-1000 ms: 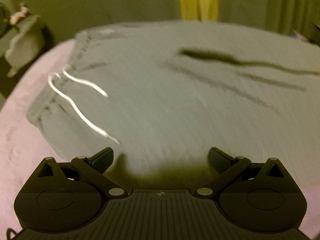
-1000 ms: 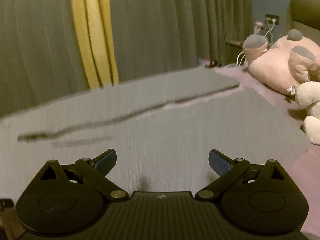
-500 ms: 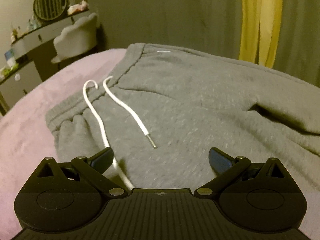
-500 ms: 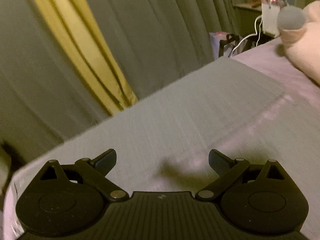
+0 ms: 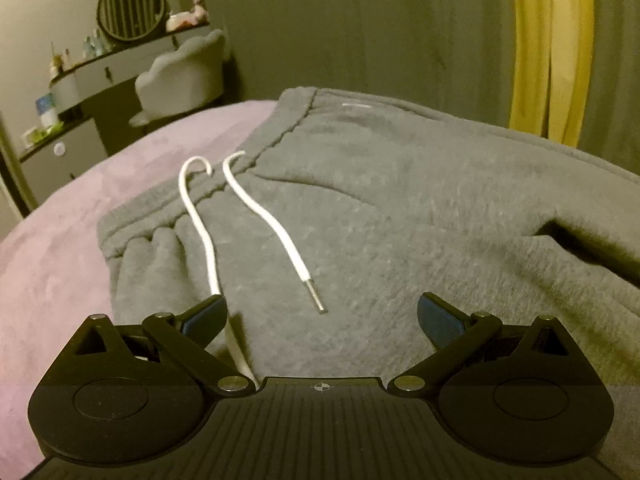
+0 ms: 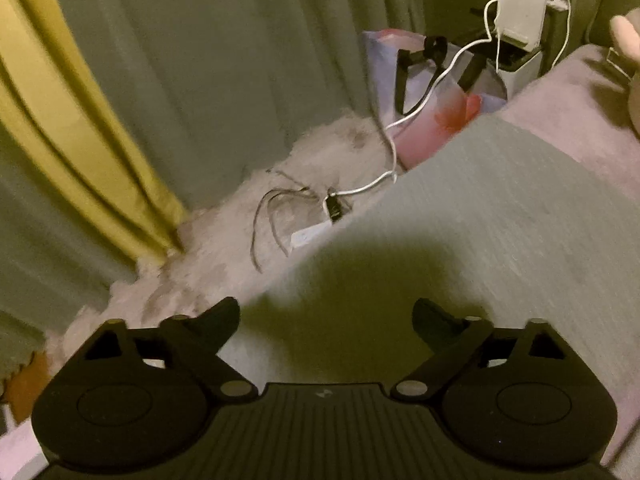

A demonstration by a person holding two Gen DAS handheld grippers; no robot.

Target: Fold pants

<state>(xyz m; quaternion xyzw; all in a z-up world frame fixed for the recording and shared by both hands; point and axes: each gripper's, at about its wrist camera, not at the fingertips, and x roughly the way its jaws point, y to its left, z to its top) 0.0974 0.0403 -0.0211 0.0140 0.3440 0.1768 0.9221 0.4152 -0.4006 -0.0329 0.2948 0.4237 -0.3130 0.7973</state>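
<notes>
Grey sweatpants [image 5: 400, 200] lie spread on a pink bed cover [image 5: 60, 248]. Their waistband [image 5: 192, 200] is at the left, with two white drawstrings [image 5: 272, 228] lying across the front. My left gripper [image 5: 320, 316] is open and empty, low over the pants just below the waistband; one drawstring runs under its left finger. In the right wrist view a leg of the pants [image 6: 500, 208] reaches the far edge of the bed. My right gripper [image 6: 324, 320] is open and empty above that leg near the edge.
Beyond the far bed edge lie a fluffy white rug [image 6: 248, 216] with cables, a bag [image 6: 424, 92] and a charger [image 6: 520, 12]. Grey and yellow curtains [image 6: 80, 100] hang behind. A dresser with a chair [image 5: 180, 76] stands beyond the bed at the left.
Both grippers have swung: the left view turned toward the waistband and settled closer to the drawstrings; the right view moved along the leg toward the bed's far edge. Both stay open.
</notes>
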